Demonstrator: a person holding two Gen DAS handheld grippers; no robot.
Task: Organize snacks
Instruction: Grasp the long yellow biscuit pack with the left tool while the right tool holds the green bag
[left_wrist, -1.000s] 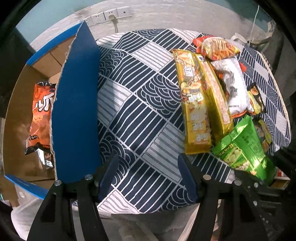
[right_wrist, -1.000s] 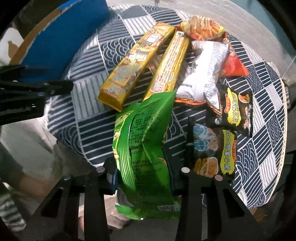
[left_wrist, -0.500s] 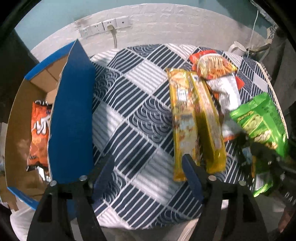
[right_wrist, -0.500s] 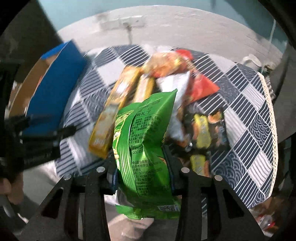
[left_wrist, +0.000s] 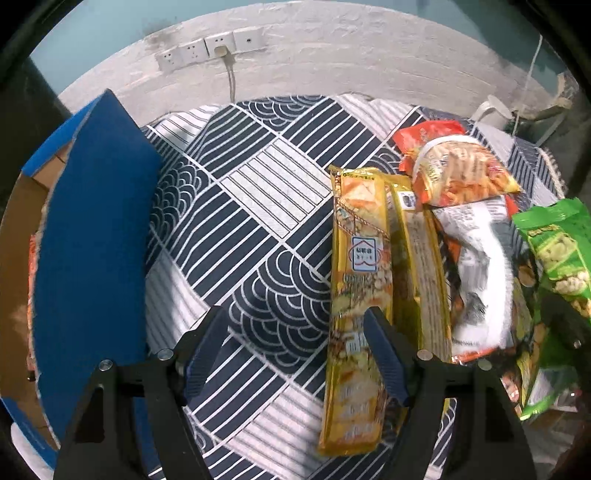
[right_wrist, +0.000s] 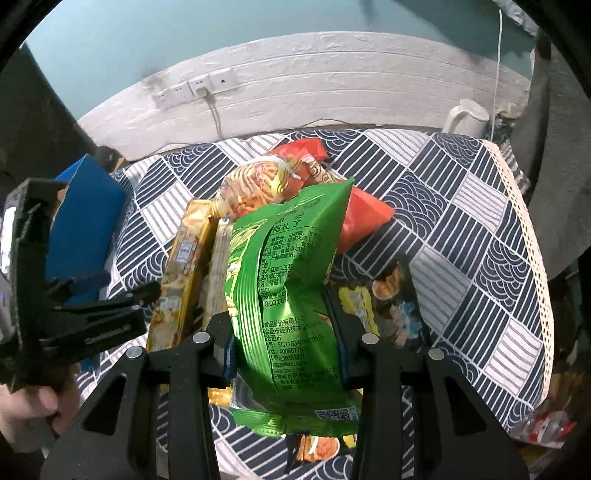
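My right gripper (right_wrist: 284, 352) is shut on a green snack bag (right_wrist: 288, 277), held above the snack pile; the same bag shows at the right edge of the left wrist view (left_wrist: 554, 251). My left gripper (left_wrist: 293, 317) hangs open over the patterned tablecloth (left_wrist: 258, 206) with nothing between its fingers. Its right finger (left_wrist: 384, 354) crosses in front of a long yellow pack (left_wrist: 354, 258). A second yellow pack (left_wrist: 417, 273), a white bag (left_wrist: 484, 280) and an orange noodle-snack bag (left_wrist: 461, 173) lie to the right. A cardboard box with a blue flap (left_wrist: 96, 240) stands at the left.
A red bag (right_wrist: 364, 214) and small dark packets (right_wrist: 391, 295) lie behind and under the green bag. A white kettle (right_wrist: 465, 118) stands at the table's back right. Wall sockets (left_wrist: 210, 48) with a cable sit behind. A hand (right_wrist: 33, 406) holds the left gripper.
The left gripper has moved right, away from the box and up to the yellow packs, its jaws a little wider. The right gripper has lifted and rolled with the green bag.
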